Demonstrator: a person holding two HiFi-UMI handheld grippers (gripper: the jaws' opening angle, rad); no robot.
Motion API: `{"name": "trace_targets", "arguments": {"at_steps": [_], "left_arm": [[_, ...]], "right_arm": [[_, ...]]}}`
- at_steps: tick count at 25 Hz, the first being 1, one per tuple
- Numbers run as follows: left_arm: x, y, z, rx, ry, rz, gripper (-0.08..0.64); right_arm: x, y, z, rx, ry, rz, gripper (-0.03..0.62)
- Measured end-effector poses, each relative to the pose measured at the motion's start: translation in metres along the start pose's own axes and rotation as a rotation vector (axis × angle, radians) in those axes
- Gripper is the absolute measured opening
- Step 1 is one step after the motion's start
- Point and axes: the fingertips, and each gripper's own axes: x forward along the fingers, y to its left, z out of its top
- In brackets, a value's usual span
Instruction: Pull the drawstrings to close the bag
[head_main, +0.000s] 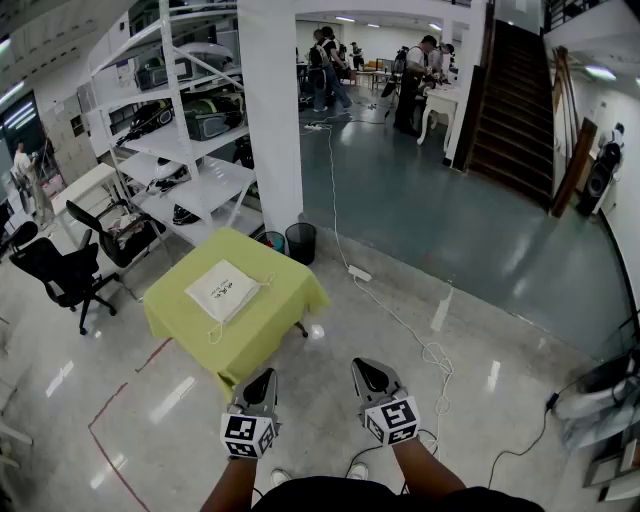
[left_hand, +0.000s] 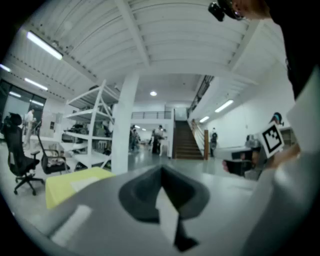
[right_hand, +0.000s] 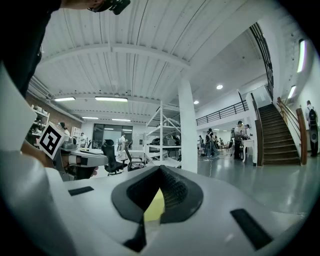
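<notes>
We stand back from the worktop (head_main: 250, 345), which has a yellow cloth over it. The bag (head_main: 222, 290) is white and lies flat near the middle of the worktop. One string (head_main: 214, 333) comes out of the bag and makes a loop by the near edge. Another thin string (head_main: 266, 281) seems to stick out on the far side of the bag. We think the bag was laid flat like this so each tool can reach a string and pull it. The bag does not look pulled shut yet, so the job has not begun.

The left tool (head_main: 264, 378) and the right tool (head_main: 366, 370) are side by side, low in front of our body. They are over the floor, well apart from the worktop, and they point toward it. We guess we hold them like this because we are getting ready to step in.

The left tool has its two jaws pressed together, with nothing between them. The right tool is closed the same way and holds nothing. A bit of yellow shows through a gap under its jaws. We think that is the cloth far off, not something it grips. Neither tool touches the bag or a string.
</notes>
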Motion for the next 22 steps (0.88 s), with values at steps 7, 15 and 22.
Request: {"name": "trace_targets", "arguments": {"at_steps": [7,15,22], "left_arm": [[0.006,-0.014,-0.005,-0.005,0.012,0.02,0.005],[0.018,-0.045,-0.003,0.011,0.007,0.059,0.005],[0.019,-0.048,-0.005,0.004,0.027,0.093,0.005]], "right_arm": [[-0.007,-0.011,-0.007,-0.005,0.013,0.021,-0.009],[-0.03,-0.046,-0.013,0.032,0.003,0.046,-0.009],[-0.027,-0.055,-0.015,0.053,0.003,0.077,-0.009]]}}
